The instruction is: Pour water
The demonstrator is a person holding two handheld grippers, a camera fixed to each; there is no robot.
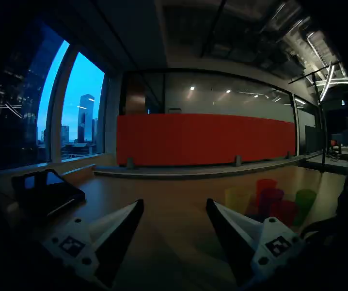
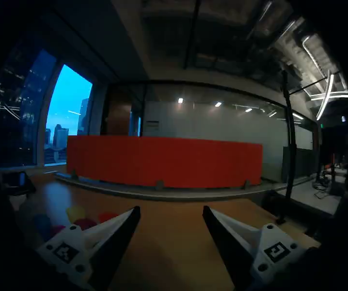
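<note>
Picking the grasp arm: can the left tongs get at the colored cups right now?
Probably yes. The left tongs are open, and bare tabletop lies between them and the colored cups, ahead to their right. They're tightly clustered, so isolating one may be awkward.

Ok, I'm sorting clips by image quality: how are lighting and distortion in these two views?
Left gripper view: dim room, the cups murky on the table, window bright blue, straight lines bowed by the fisheye. Right gripper view: equally dark, cups barely readable, ceiling light strips glaring.
</note>
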